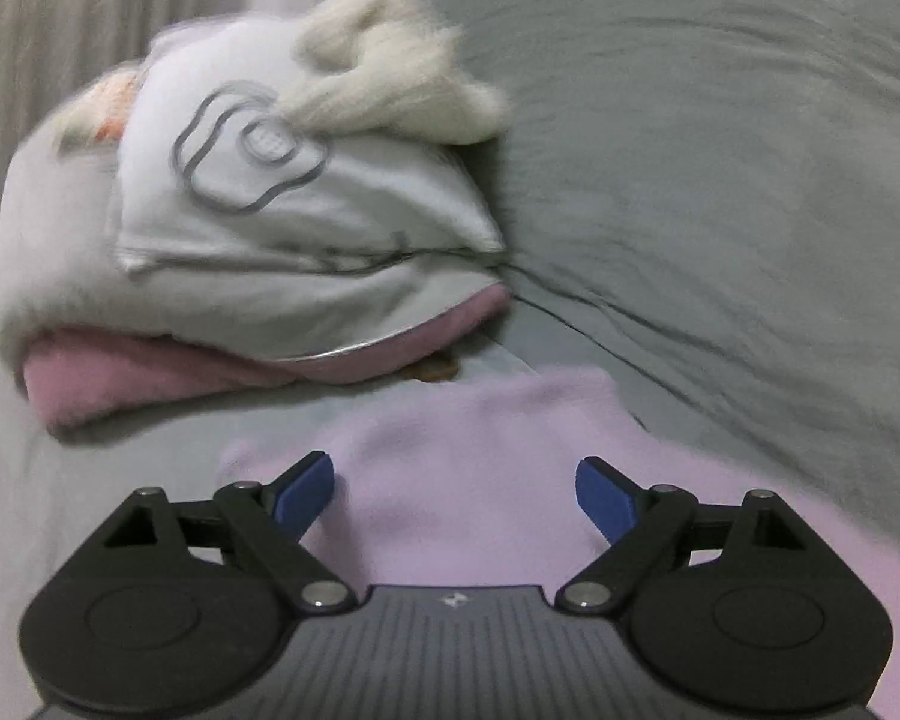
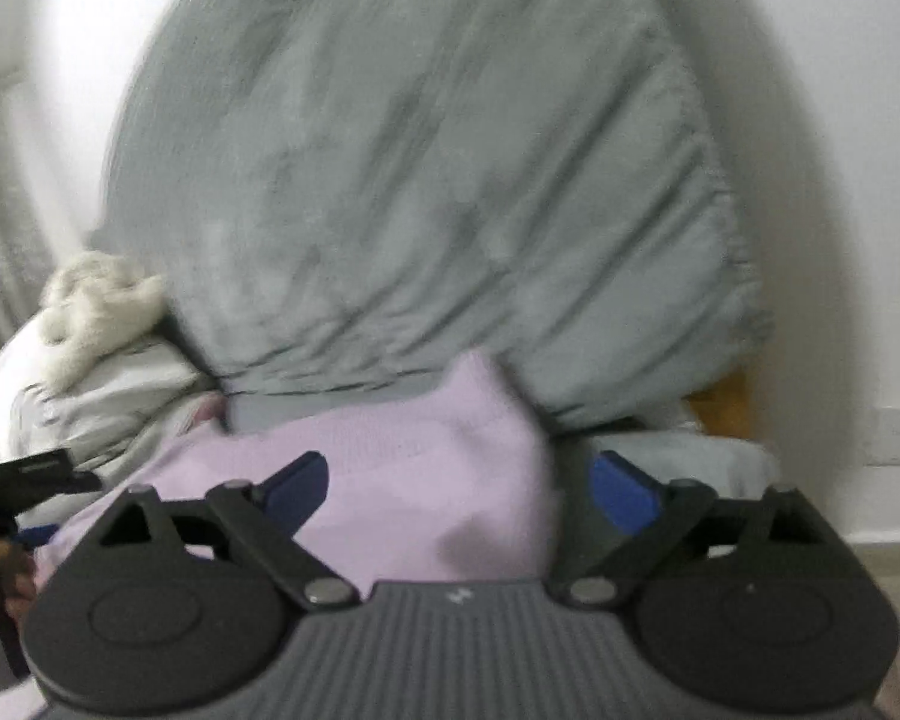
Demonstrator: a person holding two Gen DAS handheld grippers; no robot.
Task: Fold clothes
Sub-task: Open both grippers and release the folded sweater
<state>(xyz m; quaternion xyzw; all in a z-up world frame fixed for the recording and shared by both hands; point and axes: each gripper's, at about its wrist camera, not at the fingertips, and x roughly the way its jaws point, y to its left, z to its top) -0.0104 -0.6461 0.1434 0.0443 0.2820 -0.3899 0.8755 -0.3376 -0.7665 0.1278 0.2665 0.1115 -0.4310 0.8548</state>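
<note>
Bed (image 1: 90, 480), pale grey sheet, fills lower left of left wrist view. On it: lilac garment (image 1: 480, 450) spread flat, lower centre; stack of folded clothes (image 1: 240, 252) at centre left, pink piece at bottom, white printed piece above, fluffy cream piece on top. Big grey pillow (image 1: 720, 150) across upper right, its edge touching stack. In right wrist view pillow (image 2: 426, 180) stands against white wall, lilac garment (image 2: 420, 480) at its foot.
</note>
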